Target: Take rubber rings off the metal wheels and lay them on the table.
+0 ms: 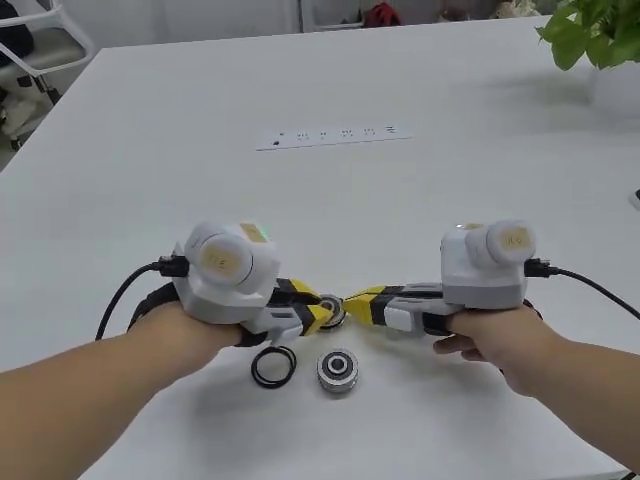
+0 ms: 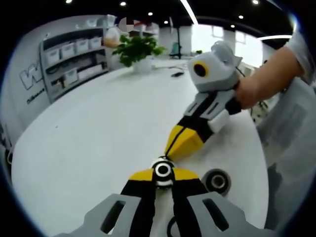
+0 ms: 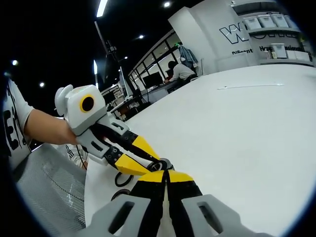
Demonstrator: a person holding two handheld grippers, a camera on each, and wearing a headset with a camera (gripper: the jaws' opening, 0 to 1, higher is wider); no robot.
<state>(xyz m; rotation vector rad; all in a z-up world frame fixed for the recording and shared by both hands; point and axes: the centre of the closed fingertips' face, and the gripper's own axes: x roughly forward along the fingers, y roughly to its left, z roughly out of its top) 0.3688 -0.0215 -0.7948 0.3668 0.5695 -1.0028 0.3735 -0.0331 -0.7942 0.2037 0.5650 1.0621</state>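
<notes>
While one metal wheel (image 2: 163,170) sits clamped between the nearly closed jaws of the left gripper (image 1: 322,312) just above the table (image 1: 350,200), the right gripper (image 1: 352,305) meets it tip to tip, jaws pressed together at the wheel's edge; whether they nip anything I cannot tell. A second wheel (image 1: 338,368) lies flat nearby, beside what look like two overlapping black rubber rings (image 1: 273,366).

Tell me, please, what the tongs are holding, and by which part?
The left tongs clamp a metal wheel across its rim. The right tongs meet its edge, shut; whether they grip anything cannot be told.
</notes>
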